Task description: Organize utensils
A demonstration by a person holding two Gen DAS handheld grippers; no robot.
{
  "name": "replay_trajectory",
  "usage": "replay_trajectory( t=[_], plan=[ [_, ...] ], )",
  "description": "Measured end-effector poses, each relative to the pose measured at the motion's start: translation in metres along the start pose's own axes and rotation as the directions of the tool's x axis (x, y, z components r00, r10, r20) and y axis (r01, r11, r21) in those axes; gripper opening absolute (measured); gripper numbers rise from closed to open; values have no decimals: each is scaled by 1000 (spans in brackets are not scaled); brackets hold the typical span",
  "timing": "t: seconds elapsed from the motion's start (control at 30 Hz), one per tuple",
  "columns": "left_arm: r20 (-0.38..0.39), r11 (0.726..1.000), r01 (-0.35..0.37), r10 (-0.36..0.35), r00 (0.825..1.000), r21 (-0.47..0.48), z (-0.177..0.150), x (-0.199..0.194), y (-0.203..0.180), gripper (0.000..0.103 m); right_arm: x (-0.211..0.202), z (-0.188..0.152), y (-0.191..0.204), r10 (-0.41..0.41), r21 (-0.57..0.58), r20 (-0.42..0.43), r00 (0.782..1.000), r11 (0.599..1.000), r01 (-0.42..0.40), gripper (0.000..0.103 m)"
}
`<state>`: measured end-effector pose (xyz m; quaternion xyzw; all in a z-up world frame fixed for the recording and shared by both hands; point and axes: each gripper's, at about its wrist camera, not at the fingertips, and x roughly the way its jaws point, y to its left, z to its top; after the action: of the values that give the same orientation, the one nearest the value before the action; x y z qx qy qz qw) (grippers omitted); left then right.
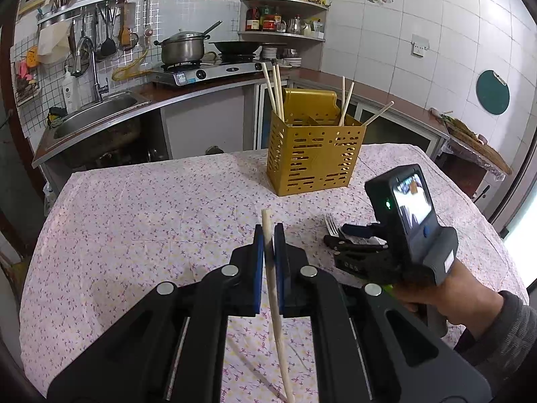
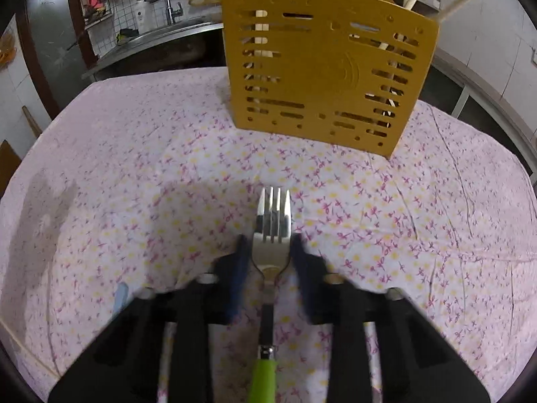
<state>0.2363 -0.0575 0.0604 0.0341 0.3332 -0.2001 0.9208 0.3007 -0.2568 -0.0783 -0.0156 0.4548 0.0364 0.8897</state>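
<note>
The left gripper [image 1: 268, 235] is clamped on a wooden chopstick [image 1: 273, 288] above the flowered bench [image 1: 134, 208]. The right gripper [image 2: 271, 247] stands apart around a green-handled fork [image 2: 272, 221] lying on the cloth, its pads just beside the head. Beyond stands the gold utensil holder [image 1: 313, 154], chopsticks already upright inside.

table [image 1: 134, 201]: floral cloth | on it: gold utensil holder [image 1: 313, 154], upright
</note>
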Motion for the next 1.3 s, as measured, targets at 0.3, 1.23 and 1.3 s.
replay_trajectory(
  t=[0.3,1.23,1.3],
  plan=[
    [2,1000,7,-7,1000,-8,1,0,1,5,-42,-4,-16,31,53,109,994,998,-37,23],
    [33,1000,4,-4,999,1,2,-17,-6,4,-151,-13,-36,66,73,413,908,992,-105,1],
    [37,1000,2,-2,999,4,4,-18,-6,4,-158,-12,-35,75,67,428,901,991,-114,1]
  ],
)
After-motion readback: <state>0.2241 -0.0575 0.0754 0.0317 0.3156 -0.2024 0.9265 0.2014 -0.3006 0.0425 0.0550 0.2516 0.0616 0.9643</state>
